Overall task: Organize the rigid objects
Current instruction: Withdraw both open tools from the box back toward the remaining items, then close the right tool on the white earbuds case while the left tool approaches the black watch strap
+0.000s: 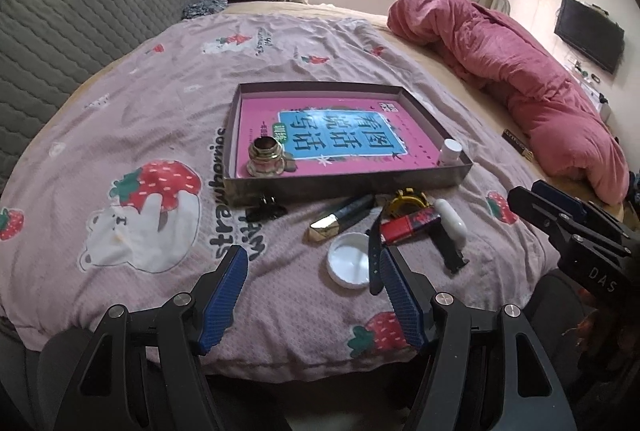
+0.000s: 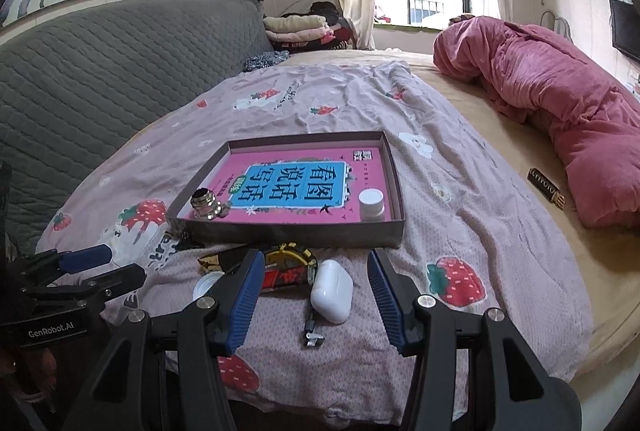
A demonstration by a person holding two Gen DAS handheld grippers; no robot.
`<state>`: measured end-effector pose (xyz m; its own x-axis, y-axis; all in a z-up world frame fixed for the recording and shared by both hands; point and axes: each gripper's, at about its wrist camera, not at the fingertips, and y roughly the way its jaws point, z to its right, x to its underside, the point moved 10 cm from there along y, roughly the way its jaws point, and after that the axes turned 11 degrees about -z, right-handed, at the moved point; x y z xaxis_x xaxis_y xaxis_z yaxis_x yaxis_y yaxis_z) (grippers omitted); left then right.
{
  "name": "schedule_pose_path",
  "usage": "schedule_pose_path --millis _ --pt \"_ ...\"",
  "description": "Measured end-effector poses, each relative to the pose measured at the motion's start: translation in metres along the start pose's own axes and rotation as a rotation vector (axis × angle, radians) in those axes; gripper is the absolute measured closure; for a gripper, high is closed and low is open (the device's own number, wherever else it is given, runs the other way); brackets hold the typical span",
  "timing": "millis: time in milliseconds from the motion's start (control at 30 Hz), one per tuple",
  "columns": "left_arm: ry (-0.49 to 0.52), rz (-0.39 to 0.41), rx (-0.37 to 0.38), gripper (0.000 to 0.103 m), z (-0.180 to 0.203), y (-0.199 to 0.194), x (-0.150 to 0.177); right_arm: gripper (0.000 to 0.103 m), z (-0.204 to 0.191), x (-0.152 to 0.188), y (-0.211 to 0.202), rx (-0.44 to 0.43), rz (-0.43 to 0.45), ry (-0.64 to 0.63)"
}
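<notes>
Left tongs (image 1: 312,291): wide apart, holding nothing, low over the bed near the white lid (image 1: 349,265).
Right tongs (image 2: 316,295): wide apart too, holding nothing, with the white earbud case (image 2: 332,290) lying between the two blue pads.
Where the things are: most small things sit in a heap on the strawberry blanket (image 1: 120,135), just in front of the flat box (image 1: 348,187). There is a gold-tipped tube (image 1: 340,219), a red stick (image 1: 410,227), a yellow ring piece (image 1: 408,199), a black hair clip (image 1: 266,210) and a black strap (image 1: 375,255).
Already in the box: a metal jar (image 1: 266,159) in one near corner, a small white bottle (image 1: 450,151) in the other.
What could go wrong: the case is smooth and round, so I think it could slip out of the pads. The bed is soft, so pushing down may tip things. The strap lies touching the red stick and may drag along.
Edges: the box's near wall stands up, so things must go over it.
Open room: lots of bare pink book cover (image 1: 332,135) in the middle of the box. The two tongs are close, so they could bump.
</notes>
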<state>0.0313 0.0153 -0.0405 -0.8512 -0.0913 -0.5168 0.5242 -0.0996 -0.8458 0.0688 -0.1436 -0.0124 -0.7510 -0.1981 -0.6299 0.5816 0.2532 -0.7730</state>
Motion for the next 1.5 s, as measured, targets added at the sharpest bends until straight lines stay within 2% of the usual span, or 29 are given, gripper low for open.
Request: schedule_pose_path --millis 433,667,1033,1200,1300,1500 --pt "0.058 -0.072 0.026 0.033 0.023 0.019 0.018 0.050 0.004 0.015 0.018 0.008 -0.077 0.019" --pt "0.062 -0.095 0.024 0.033 0.025 0.027 0.021 0.050 0.016 0.019 0.025 0.006 -0.100 0.067" --pt "0.053 -0.175 0.059 0.033 0.031 0.058 0.031 0.050 0.013 0.031 0.047 0.013 -0.169 0.045" --pt "0.047 -0.176 0.066 0.033 0.031 0.062 0.029 0.050 0.011 0.032 0.053 0.022 -0.172 0.030" --pt "0.042 -0.164 0.041 0.033 0.030 0.067 0.026 0.050 0.013 0.031 0.060 0.042 -0.167 0.021" --pt "0.013 -0.169 0.034 0.033 0.028 0.080 0.021 0.050 0.006 0.030 0.065 0.015 -0.158 -0.003"
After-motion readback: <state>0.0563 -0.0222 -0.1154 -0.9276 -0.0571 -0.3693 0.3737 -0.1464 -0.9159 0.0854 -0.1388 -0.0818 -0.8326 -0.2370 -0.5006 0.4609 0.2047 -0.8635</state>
